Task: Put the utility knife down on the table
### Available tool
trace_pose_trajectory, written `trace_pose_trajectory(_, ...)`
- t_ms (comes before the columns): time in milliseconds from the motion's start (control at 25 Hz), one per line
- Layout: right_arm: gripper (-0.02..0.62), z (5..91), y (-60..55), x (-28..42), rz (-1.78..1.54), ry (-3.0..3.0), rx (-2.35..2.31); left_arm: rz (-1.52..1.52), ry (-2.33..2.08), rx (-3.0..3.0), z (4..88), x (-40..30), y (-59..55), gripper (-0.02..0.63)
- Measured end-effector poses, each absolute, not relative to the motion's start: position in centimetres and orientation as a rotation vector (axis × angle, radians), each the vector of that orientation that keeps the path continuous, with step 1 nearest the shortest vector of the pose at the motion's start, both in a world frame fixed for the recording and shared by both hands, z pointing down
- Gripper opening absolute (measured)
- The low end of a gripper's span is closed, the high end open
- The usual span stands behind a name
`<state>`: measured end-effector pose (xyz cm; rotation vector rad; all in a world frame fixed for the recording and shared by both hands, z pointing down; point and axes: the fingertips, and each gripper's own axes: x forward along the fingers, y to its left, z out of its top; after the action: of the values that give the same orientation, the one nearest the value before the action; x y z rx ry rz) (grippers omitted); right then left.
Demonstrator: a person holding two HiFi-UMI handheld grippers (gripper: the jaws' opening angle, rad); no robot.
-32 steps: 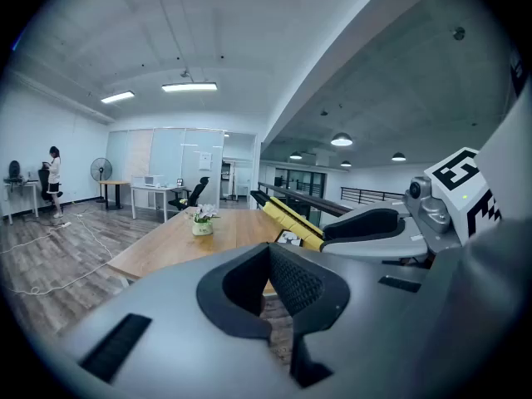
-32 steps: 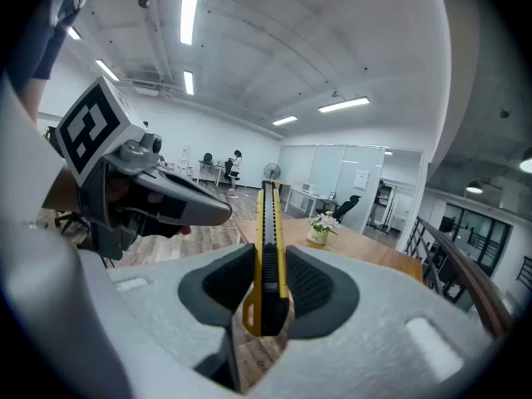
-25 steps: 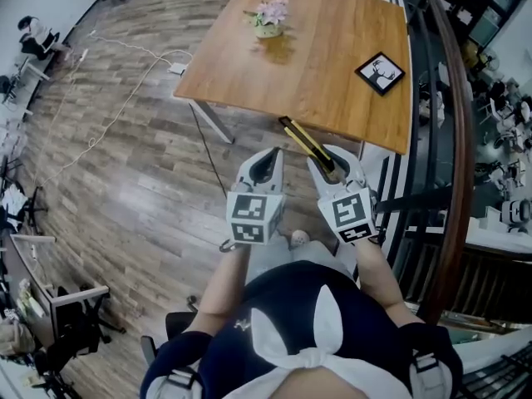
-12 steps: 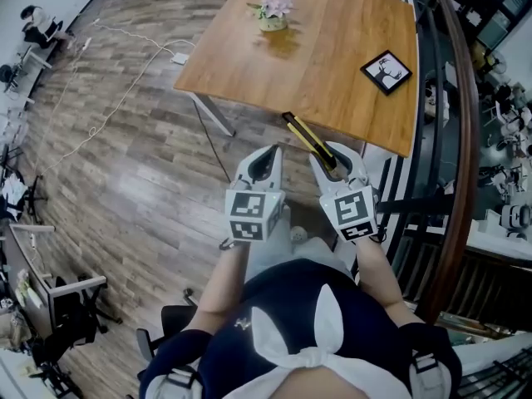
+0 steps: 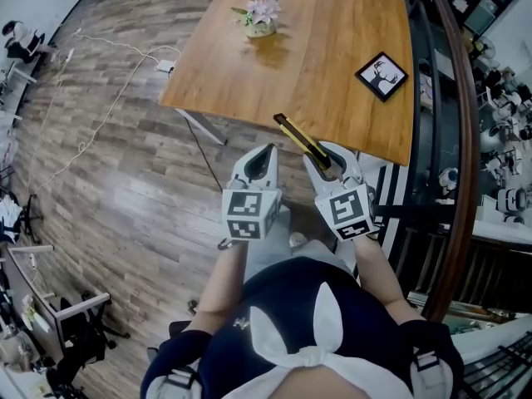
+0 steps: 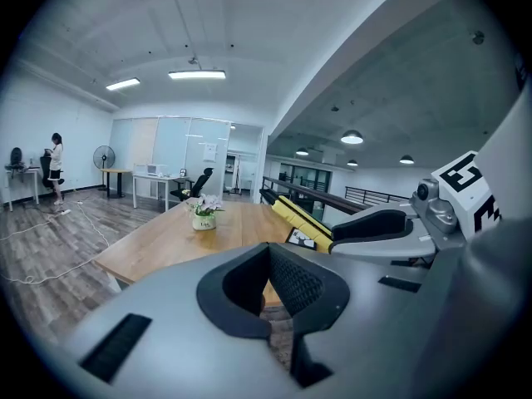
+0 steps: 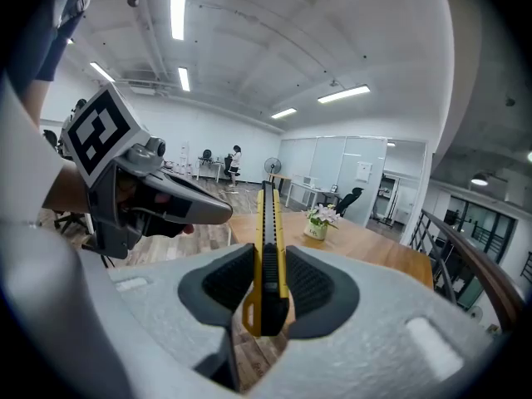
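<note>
1. Locate the flower pot (image 5: 260,30) on the table (image 5: 332,32), upper centre of the head view. Find pale pink flowers (image 5: 266,8) standing in it.
2. Find the picture frame (image 5: 381,75) flat near the table's right edge, well apart from the pot.
3. Read the right gripper (image 5: 331,156) as clamped on the utility knife (image 5: 301,138). In the right gripper view, see both pads pressed on the flanks of the yellow-and-black utility knife (image 7: 270,248), set on edge, long body running forward past the pads.
4. Place the knife at lower centre of the head view, held off the tabletop, front end overlapping the table's near edge in the picture.
5. Read the left gripper (image 5: 264,158) as closed and empty. In the left gripper view, see pad tips meeting, only a thin wedge of gap behind them, wood and floor visible through it.
6. Head view only: both forearms, dark top, white cable (image 5: 108,98) on the plank floor, curved railing (image 5: 455,140) at right.
7. Left gripper view only: side view of the right gripper (image 6: 349,229) and knife (image 6: 301,217) at centre right.
8. Right gripper view only: left gripper (image 7: 220,210) at left, marker cube (image 7: 104,135) above it.
9. Gripper views, not head view: ceiling strip lights, standing person (image 6: 55,160) far off, fan (image 6: 103,155).
</note>
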<state>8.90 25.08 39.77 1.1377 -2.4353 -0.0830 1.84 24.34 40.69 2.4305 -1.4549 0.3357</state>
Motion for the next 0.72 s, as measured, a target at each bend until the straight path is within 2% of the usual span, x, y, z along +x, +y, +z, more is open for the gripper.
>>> trace_pose_trajectory(720,0.12,39.0,10.5,3.9,-0.082,-2.361,1.196,0.316,-1.368,2.458,40.0,-4.0,8.9,0.011)
